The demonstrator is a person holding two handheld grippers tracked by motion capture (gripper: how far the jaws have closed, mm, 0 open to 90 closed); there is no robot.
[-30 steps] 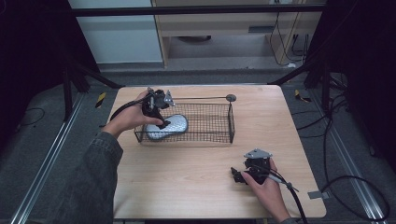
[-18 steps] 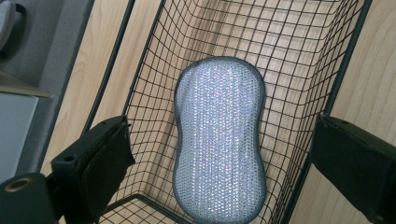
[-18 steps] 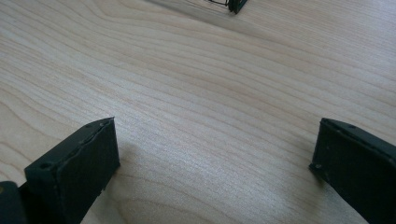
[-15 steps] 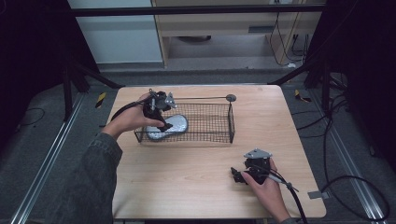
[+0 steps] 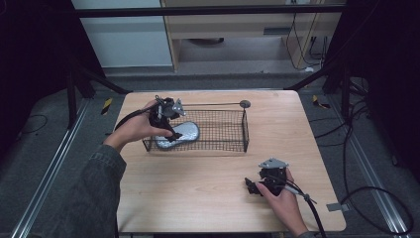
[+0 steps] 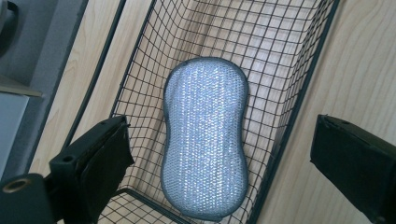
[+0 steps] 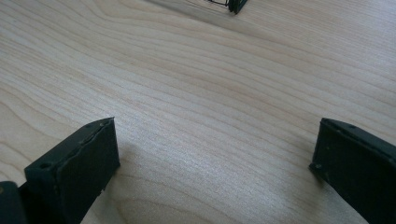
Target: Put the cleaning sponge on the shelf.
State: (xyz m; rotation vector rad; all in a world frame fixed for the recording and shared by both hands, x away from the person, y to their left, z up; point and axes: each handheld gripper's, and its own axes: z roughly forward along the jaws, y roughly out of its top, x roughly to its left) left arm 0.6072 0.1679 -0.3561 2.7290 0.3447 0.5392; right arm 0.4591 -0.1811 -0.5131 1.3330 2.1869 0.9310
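- Counter [image 5: 208, 188]: pale wood, with a black wire basket [image 5: 218, 130] on its far half, left of centre. A long wire handle ending in a round disc runs along the basket's far rim toward the right.
- Scrubbing pad [image 6: 205, 135]: silvery, peanut-shaped, lying flat on the basket floor at the basket's left end; in the high view it sits at [image 5: 177, 134]. It touches nothing but the mesh under it.
- Left gripper [image 5: 166, 121]: held over the basket's left end, tilted down into it. Jaws spread wide, one on each side of the pad in the left gripper view, neither touching it. Judgement: this pose puts the pad between the jaws, which fits either a release just made or a pick-up about to be made; the frames do not settle which.
- Right gripper [image 5: 257, 186]: low on the near right of the counter, well apart from the basket. Jaws spread, bare wood between them, nothing held. Judgement: parked out of the way, leaving the work to the left hand.
- Basket's near corner is visible at the top of the right gripper view.
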